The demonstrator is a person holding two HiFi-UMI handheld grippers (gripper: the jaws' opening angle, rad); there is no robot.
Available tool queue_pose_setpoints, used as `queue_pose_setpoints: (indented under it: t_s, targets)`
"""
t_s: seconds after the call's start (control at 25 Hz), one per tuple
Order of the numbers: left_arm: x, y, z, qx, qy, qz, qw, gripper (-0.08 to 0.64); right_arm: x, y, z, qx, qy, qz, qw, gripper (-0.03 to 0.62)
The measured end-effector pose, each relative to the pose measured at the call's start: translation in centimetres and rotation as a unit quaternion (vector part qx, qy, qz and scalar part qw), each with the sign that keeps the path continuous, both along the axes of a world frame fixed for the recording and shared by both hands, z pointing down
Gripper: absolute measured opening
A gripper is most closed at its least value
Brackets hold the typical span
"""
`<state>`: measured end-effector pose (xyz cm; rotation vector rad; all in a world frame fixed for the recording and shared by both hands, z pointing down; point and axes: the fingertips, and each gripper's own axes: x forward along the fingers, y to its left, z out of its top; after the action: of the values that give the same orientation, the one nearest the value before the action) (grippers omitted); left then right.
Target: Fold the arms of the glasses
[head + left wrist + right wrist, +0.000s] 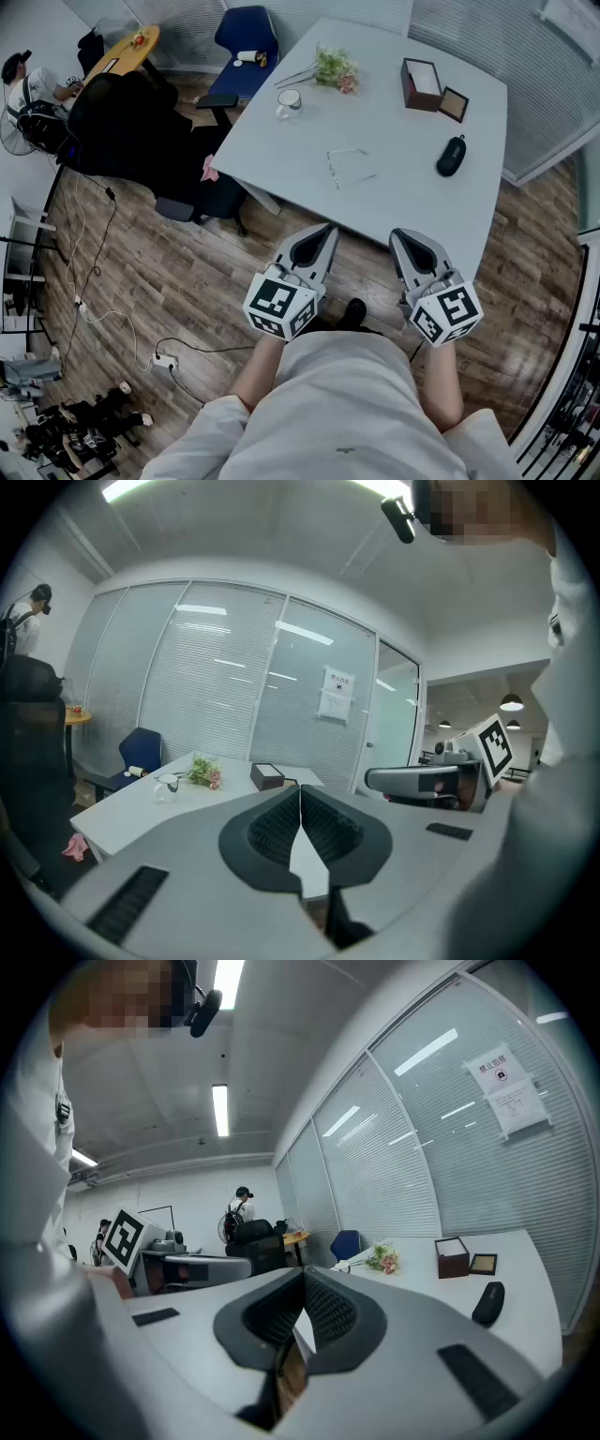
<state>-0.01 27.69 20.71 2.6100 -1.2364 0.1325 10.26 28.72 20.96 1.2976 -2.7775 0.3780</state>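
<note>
Glasses (335,171) faint on table (412,131), thin wire — arms hard to make out

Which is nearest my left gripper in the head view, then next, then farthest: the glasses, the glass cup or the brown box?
1. The glasses: mid-table, just ahead of the left gripper.
2. The glass cup: near the table's left edge, beyond the glasses.
3. The brown box: far side, off to the right.

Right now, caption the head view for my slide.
Left gripper and right gripper, both shut, hover short of the table where glasses lie unfolded.
</note>
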Motion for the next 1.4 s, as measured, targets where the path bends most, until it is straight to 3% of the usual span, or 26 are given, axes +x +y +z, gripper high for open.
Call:
queue_pose_setpoints:
  t_s: [1.0, 1.4]
  targets:
    - [2.9, 3.2, 0.3, 0.001, -0.014, -0.004, 0.9999, 0.018, 1.5, 2.9, 1.3, -0.008, -0.007, -0.035, 0.999, 0.014]
    - [2.8, 2.4, 1.2, -0.003, -0.015, 0.01, 0.9998, 0.02, 1.0, 2.0, 1.7, -0.019, -0.006, -0.032, 0.999, 0.05]
